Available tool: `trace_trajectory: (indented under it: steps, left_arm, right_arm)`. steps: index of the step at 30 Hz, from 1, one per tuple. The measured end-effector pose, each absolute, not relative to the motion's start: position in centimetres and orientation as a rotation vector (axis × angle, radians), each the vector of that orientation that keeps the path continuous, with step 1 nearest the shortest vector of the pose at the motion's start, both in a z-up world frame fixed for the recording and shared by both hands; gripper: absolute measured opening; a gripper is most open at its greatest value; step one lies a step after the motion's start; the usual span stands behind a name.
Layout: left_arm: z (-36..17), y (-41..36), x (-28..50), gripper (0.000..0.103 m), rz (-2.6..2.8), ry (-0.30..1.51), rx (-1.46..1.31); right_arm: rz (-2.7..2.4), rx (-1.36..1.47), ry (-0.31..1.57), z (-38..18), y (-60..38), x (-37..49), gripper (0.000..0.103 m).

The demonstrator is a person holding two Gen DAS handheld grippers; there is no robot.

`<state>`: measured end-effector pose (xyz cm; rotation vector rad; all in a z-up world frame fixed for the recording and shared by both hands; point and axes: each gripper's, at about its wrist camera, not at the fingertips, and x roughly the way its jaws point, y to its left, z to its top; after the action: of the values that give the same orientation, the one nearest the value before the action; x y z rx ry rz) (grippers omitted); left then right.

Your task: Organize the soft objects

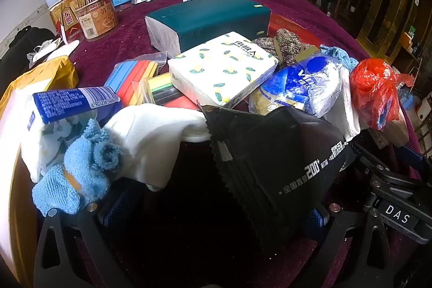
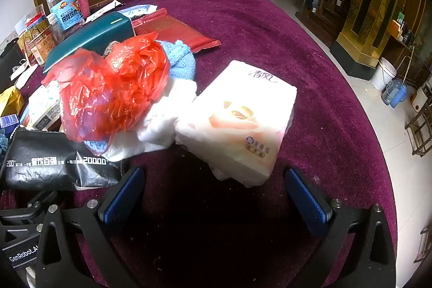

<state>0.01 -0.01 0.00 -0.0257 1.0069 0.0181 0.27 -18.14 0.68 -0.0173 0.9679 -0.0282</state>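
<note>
Nothing looked sorted yet when I stood there; the soft things lay in one loose heap on the purple tablecloth (image 2: 270, 26), and I judged the work to be at its very start. The left gripper (image 1: 213, 212) hung with its jaws spread wide and nothing between them, tilted down at the near edge of the heap. Right ahead of it, partly over the gap between its fingers, sat a black packet (image 1: 272, 153) with white lettering; a blue knitted cloth (image 1: 81, 169) lay against its left finger, with a white cloth (image 1: 156, 134) just beyond. Farther out were a lemon-print tissue pack (image 1: 224, 69), a big teal tissue pack (image 1: 210, 18), a blue-and-white wrapped pack (image 1: 302, 82) and, off to its right, a crumpled red plastic bag (image 1: 375, 91). Bags of coloured strips (image 1: 143, 82) and snack jars (image 1: 91, 15) at the far left did not seem to belong with the soft lot. The right gripper (image 2: 216, 199) was likewise wide open and empty, angled down, and just ahead of it, a little toward its right finger, lay a pale pink tissue pack (image 2: 237, 123), somewhat apart from the pile but touching a white wad beside it. To my eye that pack was the likeliest first pick; everything still remained to be gathered, and where it should go I could not tell.
</note>
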Motion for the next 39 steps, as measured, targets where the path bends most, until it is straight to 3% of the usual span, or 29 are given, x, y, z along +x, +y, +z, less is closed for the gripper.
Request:
trace_trajectory:
  steps: [39]
  left_arm:
    - [-0.06,0.20,0.75,0.103,0.072,1.007,-0.059]
  right_arm:
    - [-0.029,-0.018,0.964,0.70,-18.18,0.26,0.103]
